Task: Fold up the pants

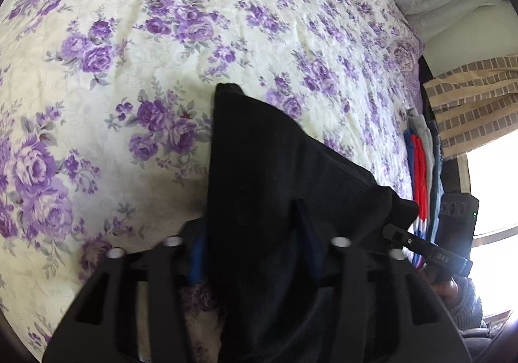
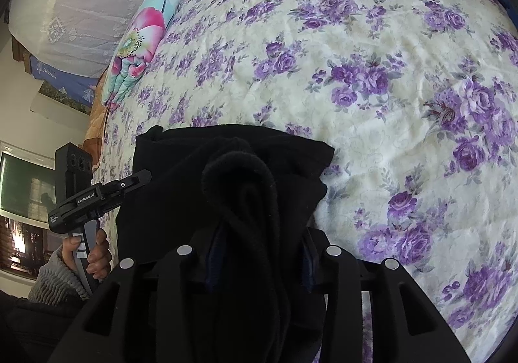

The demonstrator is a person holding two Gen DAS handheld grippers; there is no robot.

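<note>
Both grippers, left gripper (image 1: 259, 253) and right gripper (image 2: 259, 253), are clenched on the black pants (image 1: 275, 168), holding them bunched above the flowered bedspread (image 1: 129, 55), probably so the cloth hangs straight before being laid down for folding.

I see the pants (image 1: 275, 168) lying on the bedsheet (image 1: 129, 71), my left gripper (image 1: 255, 253) at one end, my right gripper (image 2: 259, 253) at the other; folded clothes (image 1: 421, 168) sit beside the pants.

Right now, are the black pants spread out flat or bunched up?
Bunched up. The black pants hang in thick folds, pinched between both grippers above the flowery bedspread.
</note>
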